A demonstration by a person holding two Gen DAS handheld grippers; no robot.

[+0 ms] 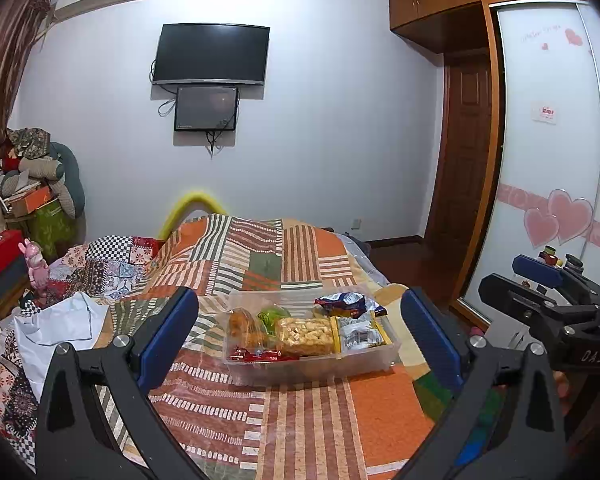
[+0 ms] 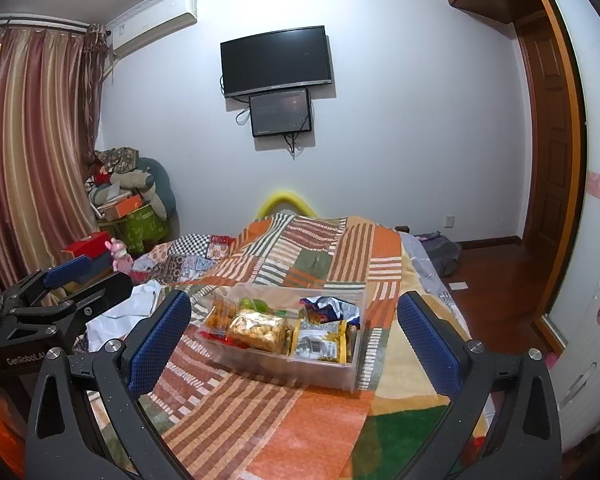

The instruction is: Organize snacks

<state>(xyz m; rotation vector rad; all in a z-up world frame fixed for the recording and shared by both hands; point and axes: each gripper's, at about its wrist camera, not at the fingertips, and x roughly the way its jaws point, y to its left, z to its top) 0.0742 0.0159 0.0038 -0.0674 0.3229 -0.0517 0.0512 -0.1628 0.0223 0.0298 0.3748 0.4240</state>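
Both grippers stand with fingers spread wide and nothing between them: the left gripper (image 1: 300, 336) and the right gripper (image 2: 296, 340) each hang above the patchwork bedspread (image 1: 300, 420), short of the clear plastic box (image 1: 392, 354). The box rests on the bedspread and contains a bag of puffed yellow snacks (image 1: 305, 336), a red packet (image 1: 256, 355), a green item (image 1: 274, 315), a yellow-edged silver packet (image 1: 358, 334) and a crumpled blue wrapper (image 1: 346, 303) lying on top at the far right. The right gripper shows at the right edge of the left wrist view, beside the left one.
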